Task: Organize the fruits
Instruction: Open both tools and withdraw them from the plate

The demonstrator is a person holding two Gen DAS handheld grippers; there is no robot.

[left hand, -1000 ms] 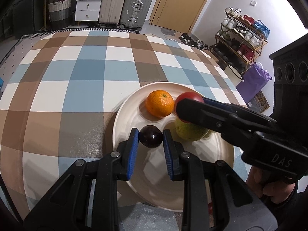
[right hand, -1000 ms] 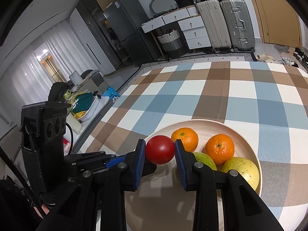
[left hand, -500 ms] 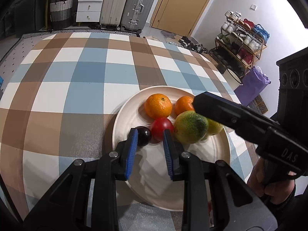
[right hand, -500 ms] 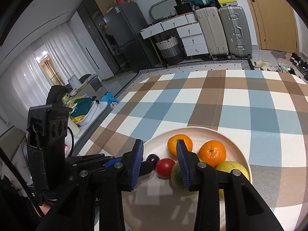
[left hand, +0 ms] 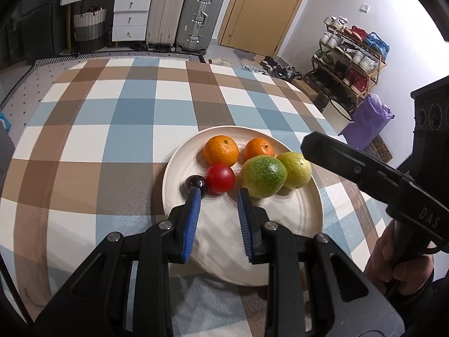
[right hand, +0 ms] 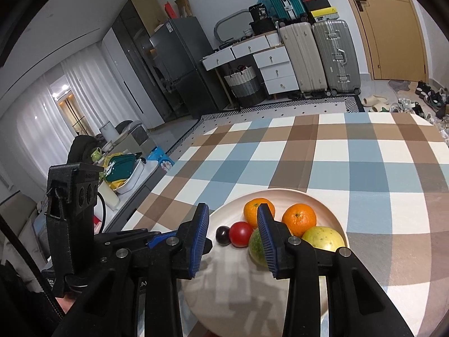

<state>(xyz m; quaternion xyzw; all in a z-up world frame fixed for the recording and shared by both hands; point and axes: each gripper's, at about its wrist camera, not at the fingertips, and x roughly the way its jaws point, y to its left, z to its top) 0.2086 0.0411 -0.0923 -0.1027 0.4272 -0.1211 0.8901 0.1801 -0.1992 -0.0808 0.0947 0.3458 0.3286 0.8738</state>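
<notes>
- Fruits — six pieces, all lying on the cream plate point(left hand: 308, 224), gathered in its far half.
- At the back sit two oranges: one orange point(left hand: 221, 150) on the left, a second orange point(left hand: 259, 148) just beside it on the right.
- In front of them lies a row: a dark plum point(left hand: 195, 183) touching a red tomato point(left hand: 220, 177), then a mottled green fruit point(left hand: 263, 176), with a yellow-green fruit point(left hand: 296, 170) pressed against it on the right.
- The near half of the plate is bare; it rests on a checked tablecloth point(left hand: 112, 129) of blue, brown and white.
- The left gripper point(left hand: 217, 196) hangs over the plate's near part, its blue-padded fingers spread and holding nothing; the left finger's tip overlaps the plum in the view.
- The right gripper point(right hand: 233, 216) is likewise spread apart and empty, above the plate's near edge — its right finger hides part of the green fruit.
- In the left wrist view the right gripper's body carries the raised letters "DAS".
- Beyond the table stand two suitcases point(left hand: 185, 14), white drawers point(left hand: 129, 18), a woven basket point(left hand: 89, 28), a wooden door point(left hand: 263, 8) and a shoe rack point(left hand: 350, 56).
- A box near the fridge point(right hand: 179, 64) shows "36"; other lettering is too small to read.
</notes>
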